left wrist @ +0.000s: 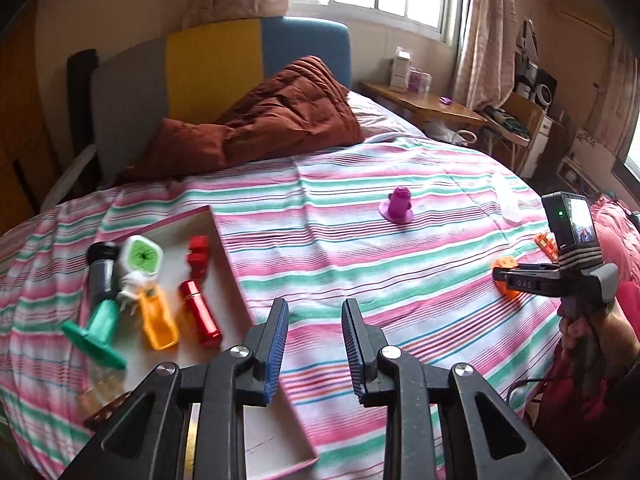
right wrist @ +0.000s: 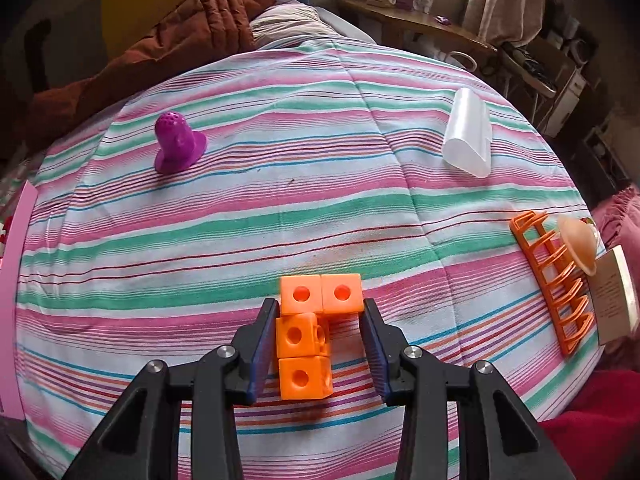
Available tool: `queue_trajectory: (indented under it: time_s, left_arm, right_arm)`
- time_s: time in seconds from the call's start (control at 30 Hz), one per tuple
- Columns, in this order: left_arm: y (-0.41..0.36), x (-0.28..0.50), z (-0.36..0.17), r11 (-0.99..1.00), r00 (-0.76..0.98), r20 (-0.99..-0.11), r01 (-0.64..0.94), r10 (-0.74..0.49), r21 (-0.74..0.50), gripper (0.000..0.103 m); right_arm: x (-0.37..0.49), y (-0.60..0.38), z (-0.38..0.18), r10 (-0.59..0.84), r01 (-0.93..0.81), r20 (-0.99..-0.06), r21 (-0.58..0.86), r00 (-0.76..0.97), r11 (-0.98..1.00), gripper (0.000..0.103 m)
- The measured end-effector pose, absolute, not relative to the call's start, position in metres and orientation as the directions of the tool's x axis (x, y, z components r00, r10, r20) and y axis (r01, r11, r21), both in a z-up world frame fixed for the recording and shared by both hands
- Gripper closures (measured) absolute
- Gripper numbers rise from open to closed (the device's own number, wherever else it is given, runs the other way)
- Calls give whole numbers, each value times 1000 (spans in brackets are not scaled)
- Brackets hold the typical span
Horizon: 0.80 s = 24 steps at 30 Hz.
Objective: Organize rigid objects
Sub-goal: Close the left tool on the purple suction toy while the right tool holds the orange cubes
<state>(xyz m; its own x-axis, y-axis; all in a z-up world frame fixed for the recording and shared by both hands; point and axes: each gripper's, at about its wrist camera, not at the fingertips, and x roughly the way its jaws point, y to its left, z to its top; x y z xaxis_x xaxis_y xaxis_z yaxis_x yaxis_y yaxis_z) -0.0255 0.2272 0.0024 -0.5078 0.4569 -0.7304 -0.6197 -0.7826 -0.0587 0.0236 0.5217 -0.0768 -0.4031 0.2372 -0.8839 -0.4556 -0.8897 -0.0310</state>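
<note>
An orange block of joined cubes (right wrist: pixel 304 336) lies on the striped bedsheet. My right gripper (right wrist: pixel 320 306) points down over it, with the left pad against the block's side and the right pad against its upper right cube, shut on it. The left wrist view shows that gripper (left wrist: pixel 500 274) at the far right with the orange block (left wrist: pixel 505 263) at its tip. My left gripper (left wrist: pixel 315 308) is open and holds nothing, hovering by the right rim of a white tray (left wrist: pixel 276 436). A purple perforated piece (left wrist: pixel 398 206) stands alone mid-bed.
The tray holds a white and green plug adapter (left wrist: pixel 138 264), red cubes (left wrist: pixel 198 258), a red cylinder (left wrist: pixel 200 312), an orange piece (left wrist: pixel 158 320) and a green piece (left wrist: pixel 98 330). A clear cup (right wrist: pixel 468 136), an orange rack (right wrist: pixel 554 280) and a card (right wrist: pixel 614 296) lie at the right. A brown quilt (left wrist: pixel 272 116) fills the bedhead.
</note>
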Motion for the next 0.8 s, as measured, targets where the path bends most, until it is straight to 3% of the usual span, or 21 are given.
queue_trajectory:
  time_s: [0.27,0.37,0.8]
  left_arm:
    - [289,-65,-18,-738,-385,-784,-661,488,-135,75]
    - [312,-79,-26,-720,-351,-794,-678,497,-151,69]
    - [413,-108,-49,-625,-325,-789,-775,521,-94,62]
  right_arm:
    - [16,511,-82,172,-405,-895,10,-411,-914,61]
    - [15,511,-82,168,-406,-898,14,-408,-914,61]
    - [11,512,-82,151,-400,-905,23,-398,-916,61]
